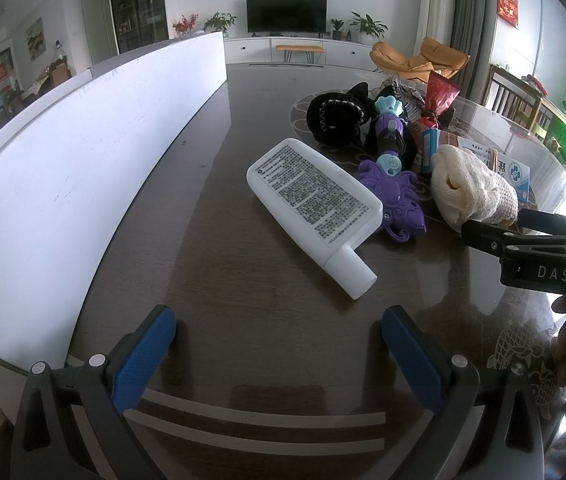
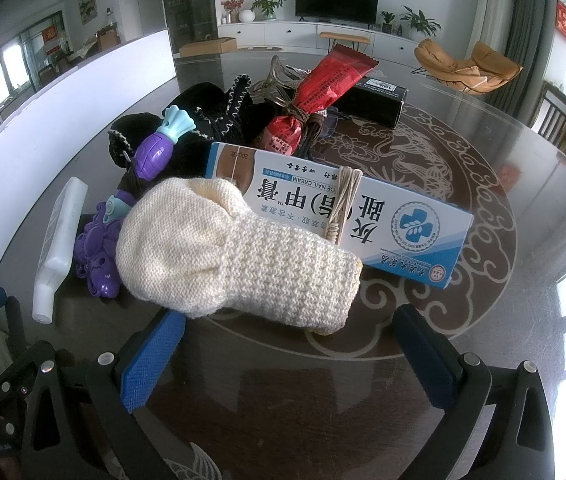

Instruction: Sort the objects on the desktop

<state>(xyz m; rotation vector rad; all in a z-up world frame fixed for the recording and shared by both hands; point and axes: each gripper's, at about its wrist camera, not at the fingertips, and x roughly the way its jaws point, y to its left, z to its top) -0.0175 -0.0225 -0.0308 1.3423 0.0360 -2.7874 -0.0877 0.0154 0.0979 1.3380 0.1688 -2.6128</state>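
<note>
- Left wrist view: the left gripper (image 1: 279,344) hovered low over the dark table (image 1: 243,340) with its blue-padded fingers (image 1: 145,356) spread wide and nothing between them.
- Just ahead of its fingertips lay a white bottle (image 1: 315,208), flat on its side, label up, its neck pointing back toward the gripper's right finger.
- Beyond the bottle and touching its far edge lay a purple toy (image 1: 393,184); farther ahead sat a black knitted item (image 1: 335,118).
- Ahead and to the right rested a cream knitted mitt (image 1: 471,190), with a blue-and-white box (image 1: 517,174) behind it.
- A long white board (image 1: 83,152) stood along the left side.
- The right gripper (image 1: 535,248) showed at the right edge, near the mitt.
- Right wrist view: the right gripper (image 2: 289,346) also stood wide open and empty, its fingers (image 2: 151,360) just short of the cream knitted mitt (image 2: 239,252).
- The mitt lay directly ahead, overlapping the near end of the blue-and-white box (image 2: 363,216), which had a loop of twine (image 2: 345,204) around it.
- Ahead to the left lay the purple toy (image 2: 123,208) and, farther left, the white bottle (image 2: 61,236).
- Farther ahead were the black knitted item (image 2: 211,116), a red packet (image 2: 323,80) and a black box (image 2: 377,102).
</note>
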